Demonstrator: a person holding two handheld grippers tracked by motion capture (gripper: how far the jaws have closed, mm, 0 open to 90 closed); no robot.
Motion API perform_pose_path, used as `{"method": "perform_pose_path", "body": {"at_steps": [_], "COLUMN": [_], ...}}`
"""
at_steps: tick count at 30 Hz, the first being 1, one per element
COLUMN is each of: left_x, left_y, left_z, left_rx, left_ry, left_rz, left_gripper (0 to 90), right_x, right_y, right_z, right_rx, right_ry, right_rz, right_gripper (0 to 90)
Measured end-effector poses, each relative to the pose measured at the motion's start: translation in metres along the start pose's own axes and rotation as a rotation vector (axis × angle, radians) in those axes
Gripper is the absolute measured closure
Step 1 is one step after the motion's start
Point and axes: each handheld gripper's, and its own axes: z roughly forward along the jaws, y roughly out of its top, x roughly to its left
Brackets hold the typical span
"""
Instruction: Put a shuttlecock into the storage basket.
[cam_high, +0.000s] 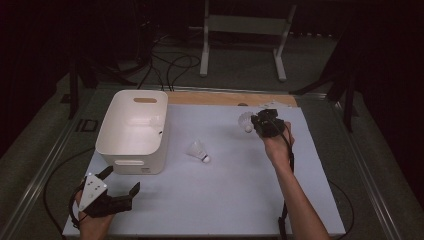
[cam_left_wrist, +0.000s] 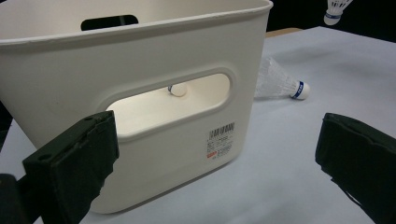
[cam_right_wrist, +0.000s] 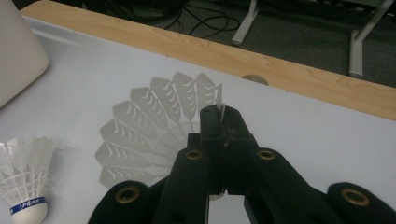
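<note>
White feathered shuttlecock (cam_high: 246, 121) hanging near tabletop's far edge, right gripper (cam_high: 260, 123) jaws pinching one feather edge; thin grip risking slip. Left gripper (cam_high: 121, 186) jaws spread, idling.

The blue band round the cork of the shuttlecock (cam_right_wrist: 22, 198) lying on the table carried white letters that read roughly "PEAK" in the right gripper view — the first letters were unclear. On the near wall of the white bin (cam_left_wrist: 140, 70), below its handle slot, sat a small white sticker (cam_left_wrist: 220, 140) with a barcode, a few lines of fine print and a red mark — all too small to read in the left gripper view.
</note>
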Motion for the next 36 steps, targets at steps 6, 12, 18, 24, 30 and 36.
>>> {"method": "perform_pose_path", "body": {"at_steps": [6,12,18,24,30,36], "left_x": [0.000,0.000,0.000,0.000,0.000,0.000], "left_y": [0.000,0.000,0.000,0.000,0.000,0.000], "left_z": [0.000,0.000,0.000,-0.001,-0.001,-0.001], "left_rx": [0.001,-0.001,-0.001,-0.002,-0.003,-0.002], "left_ry": [-0.001,0.001,0.001,0.002,0.002,0.002], "left_rz": [0.002,0.000,0.000,0.000,0.000,0.000], "left_gripper": [0.0,0.0,0.0,0.0,0.0,0.0], "right_x": [0.003,0.004,0.008,0.011,0.016,0.022], "right_y": [0.001,0.001,0.002,0.004,0.007,0.011], "right_z": [-0.001,-0.002,-0.003,-0.005,-0.007,-0.009], "right_rx": [-0.007,-0.012,-0.016,-0.020,-0.030,-0.040], "right_ry": [0.007,0.011,0.020,0.029,0.037,0.050], "right_rz": [0.000,-0.003,-0.011,-0.018,-0.025,-0.034], "right_gripper": [89.1,89.1,89.2,89.2,89.2,89.2]}}
